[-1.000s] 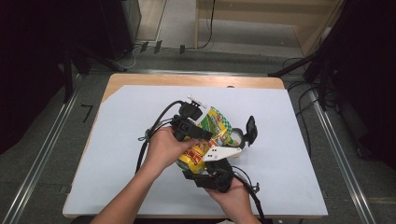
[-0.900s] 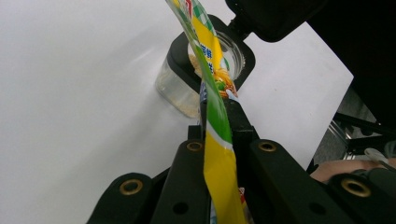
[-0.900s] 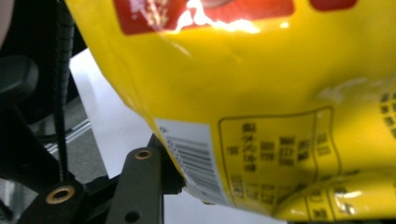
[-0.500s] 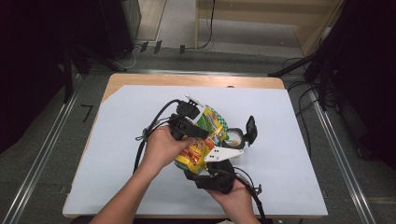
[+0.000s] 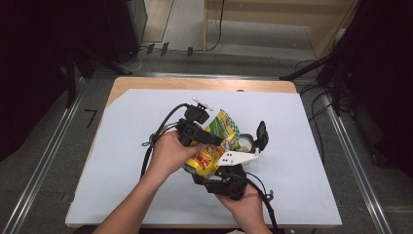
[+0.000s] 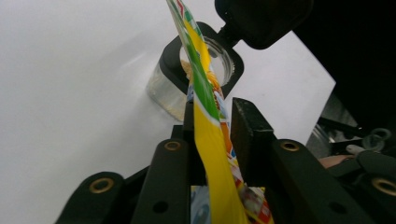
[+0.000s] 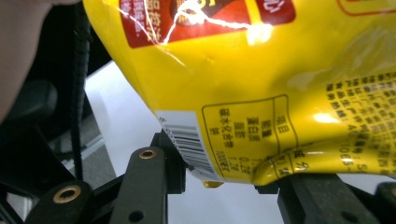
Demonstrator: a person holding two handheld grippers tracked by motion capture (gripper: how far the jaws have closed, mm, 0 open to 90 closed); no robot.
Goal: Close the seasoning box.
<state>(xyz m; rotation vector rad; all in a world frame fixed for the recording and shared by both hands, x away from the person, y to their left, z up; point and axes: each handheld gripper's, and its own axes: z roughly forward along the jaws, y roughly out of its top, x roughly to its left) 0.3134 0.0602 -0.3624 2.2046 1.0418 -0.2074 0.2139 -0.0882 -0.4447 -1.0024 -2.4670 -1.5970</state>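
Here the snack bag (image 6: 210, 126) stands pinched between the left gripper's (image 6: 212, 121) fingers.

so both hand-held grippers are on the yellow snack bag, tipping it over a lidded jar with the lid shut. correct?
Not quite: the jar is open, its hinged lid flipped up. The left gripper view shows the uncovered mouth under the bag's top edge. The rest holds: the left hand-held gripper and the right hand-held gripper both hold the yellow snack bag, tilted over the jar.
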